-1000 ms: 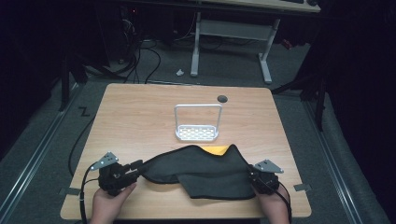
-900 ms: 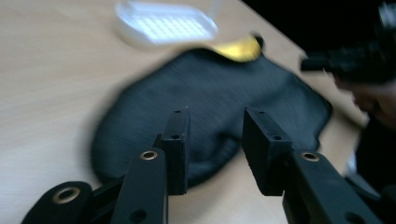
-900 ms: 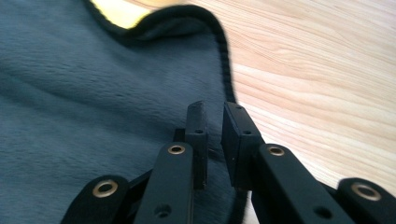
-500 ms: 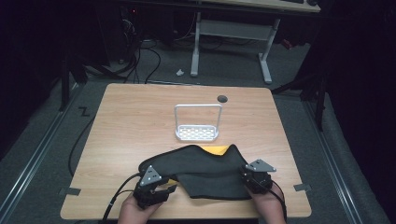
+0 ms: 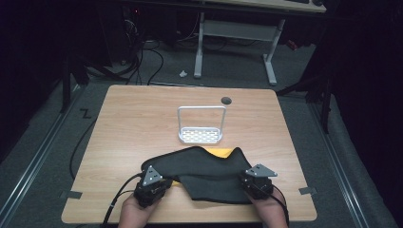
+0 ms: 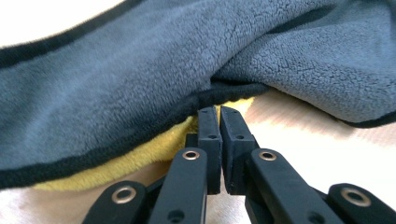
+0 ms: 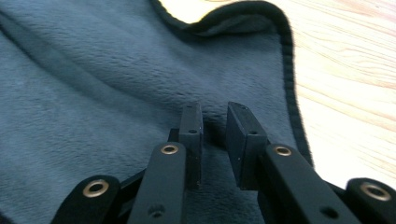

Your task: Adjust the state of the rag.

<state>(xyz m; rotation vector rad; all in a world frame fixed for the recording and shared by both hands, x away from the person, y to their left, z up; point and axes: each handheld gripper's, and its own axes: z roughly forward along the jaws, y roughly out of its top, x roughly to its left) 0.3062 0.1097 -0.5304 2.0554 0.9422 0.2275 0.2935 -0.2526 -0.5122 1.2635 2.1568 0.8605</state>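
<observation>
Fingers (image 6: 208, 135) of my left gripper (image 6: 218, 111) have just closed at the grey cloth (image 6: 140, 79) hem.
My right gripper (image 7: 214, 112) is slightly parted, just opening, cloth between.

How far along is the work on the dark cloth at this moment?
Done: little; the dark cloth lies rumpled, partly over a yellow cloth. In hand: the left gripper has just closed its jaws at the cloth's black hem; the right gripper sits on its right part, jaws slightly apart. Left: any spreading or folding.
</observation>
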